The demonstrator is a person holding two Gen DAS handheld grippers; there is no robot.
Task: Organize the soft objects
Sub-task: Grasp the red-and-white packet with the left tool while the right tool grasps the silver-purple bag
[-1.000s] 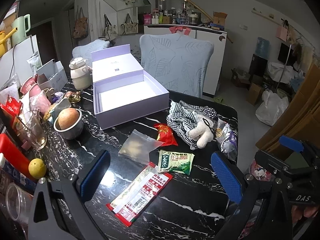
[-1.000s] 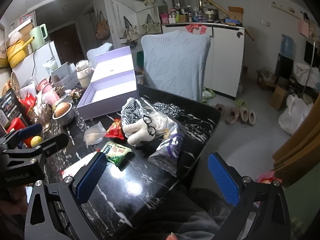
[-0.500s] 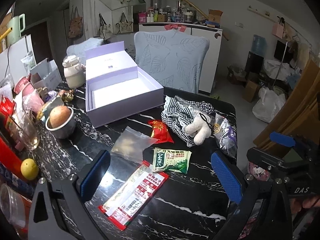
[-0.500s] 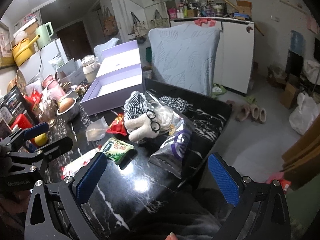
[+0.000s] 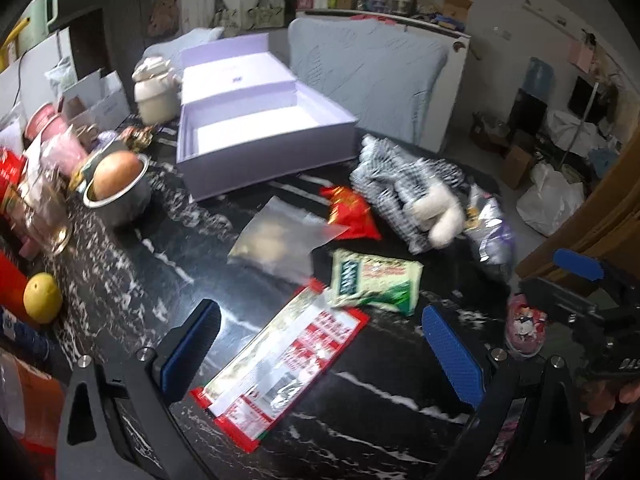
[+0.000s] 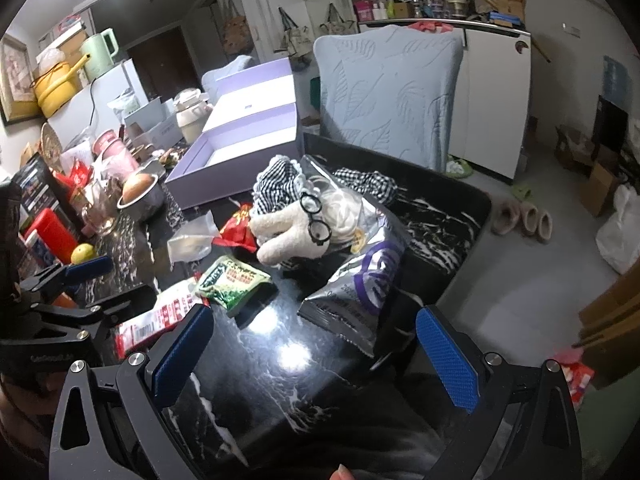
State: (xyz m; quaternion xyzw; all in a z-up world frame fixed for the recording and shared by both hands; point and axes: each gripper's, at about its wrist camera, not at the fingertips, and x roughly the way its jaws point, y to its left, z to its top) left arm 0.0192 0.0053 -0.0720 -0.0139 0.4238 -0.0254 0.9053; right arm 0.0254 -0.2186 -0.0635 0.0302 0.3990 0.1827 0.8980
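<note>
Evidently we had hardly begun: the lilac box (image 5: 256, 132) lay empty, the plush toy (image 6: 288, 228) and snack packets (image 5: 376, 282) still littered the worktop (image 5: 360, 408), and both grippers' (image 5: 320, 344) (image 6: 316, 344) jaws gaped wide, holding nothing.

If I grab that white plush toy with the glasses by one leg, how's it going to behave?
The white plush toy looks fuzzy and stuffed, so it would probably squash under the grip and dangle rather than stay stiff. It seems light for its bulk. It lies partly inside a clear plastic bag with checkered cloth, so those may drag along; the black glasses might slip off.
</note>
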